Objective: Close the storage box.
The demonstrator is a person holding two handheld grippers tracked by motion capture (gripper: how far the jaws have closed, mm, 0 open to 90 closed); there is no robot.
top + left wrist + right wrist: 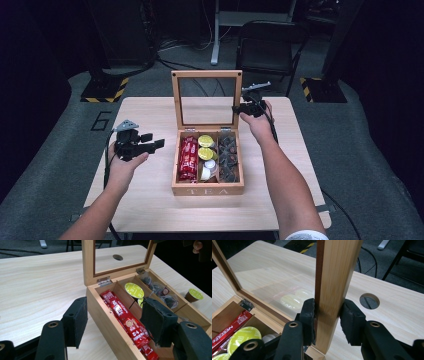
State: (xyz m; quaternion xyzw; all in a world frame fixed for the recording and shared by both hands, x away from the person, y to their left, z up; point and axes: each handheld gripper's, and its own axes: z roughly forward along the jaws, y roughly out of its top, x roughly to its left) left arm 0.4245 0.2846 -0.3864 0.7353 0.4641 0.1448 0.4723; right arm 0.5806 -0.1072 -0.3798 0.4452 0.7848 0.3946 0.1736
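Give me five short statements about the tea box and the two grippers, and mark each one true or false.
1. The tea box's lid stands open. True.
2. The right gripper clamps the lid's side frame. True.
3. The left gripper holds a red sachet. False: its jaws are open with nothing between them, beside the tea box.
4. The red sachets lie in the box's right compartment. False: the left one.
5. Green-lidded capsules sit in the middle compartment. True.
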